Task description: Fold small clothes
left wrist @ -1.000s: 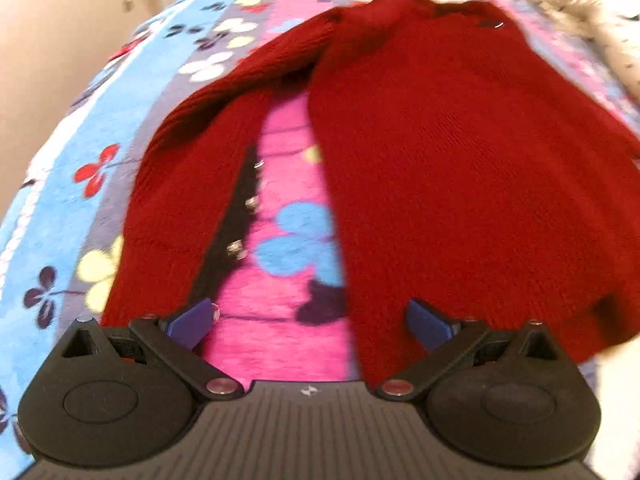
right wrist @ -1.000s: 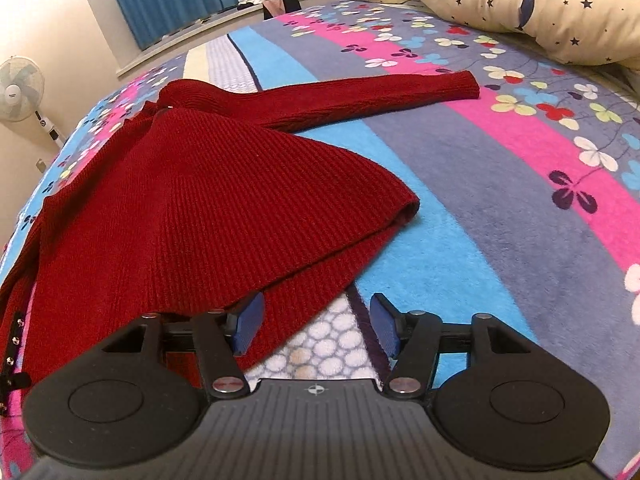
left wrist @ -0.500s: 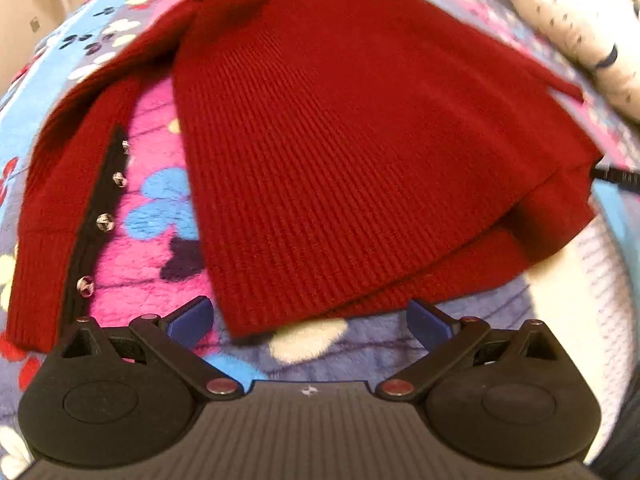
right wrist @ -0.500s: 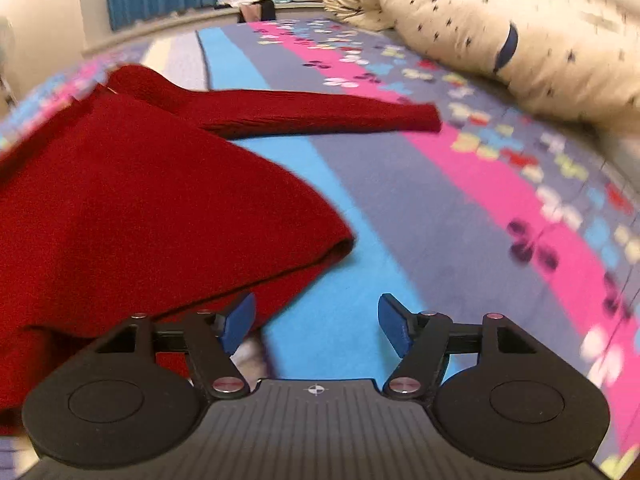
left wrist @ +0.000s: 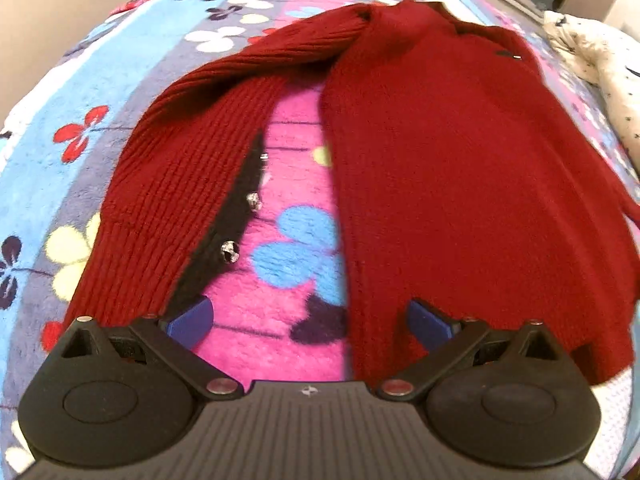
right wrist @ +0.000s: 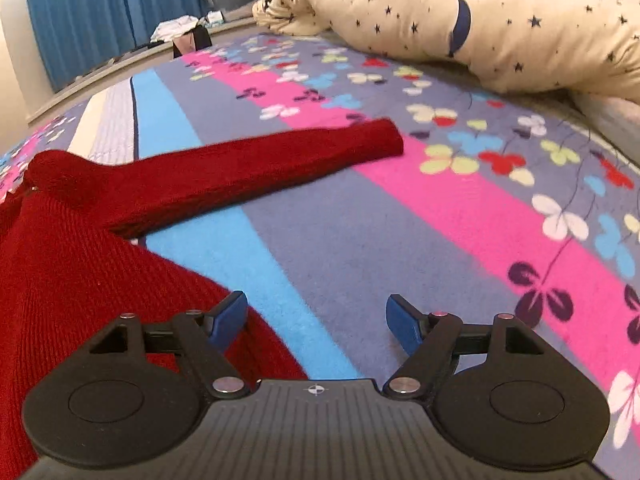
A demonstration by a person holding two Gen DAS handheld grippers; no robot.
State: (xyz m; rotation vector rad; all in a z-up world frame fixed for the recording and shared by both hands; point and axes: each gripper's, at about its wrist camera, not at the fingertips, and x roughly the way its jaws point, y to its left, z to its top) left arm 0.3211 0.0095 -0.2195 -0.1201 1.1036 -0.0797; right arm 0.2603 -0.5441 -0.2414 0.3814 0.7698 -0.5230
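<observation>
Blue pads tip both pairs of jaws. The left gripper stands wide with nothing pressed between its pads, low over the hem of the red cardigan. The right gripper is opening, its jaws empty, over bare blanket just beside the cardigan's edge. The cardigan lies spread on the flowered blanket, one front panel folded over, the other showing a dark strip with shiny buttons. Its sleeve stretches flat away from the body. Beyond the sleeve lies what seems, through the blur, a star-printed duvet.
</observation>
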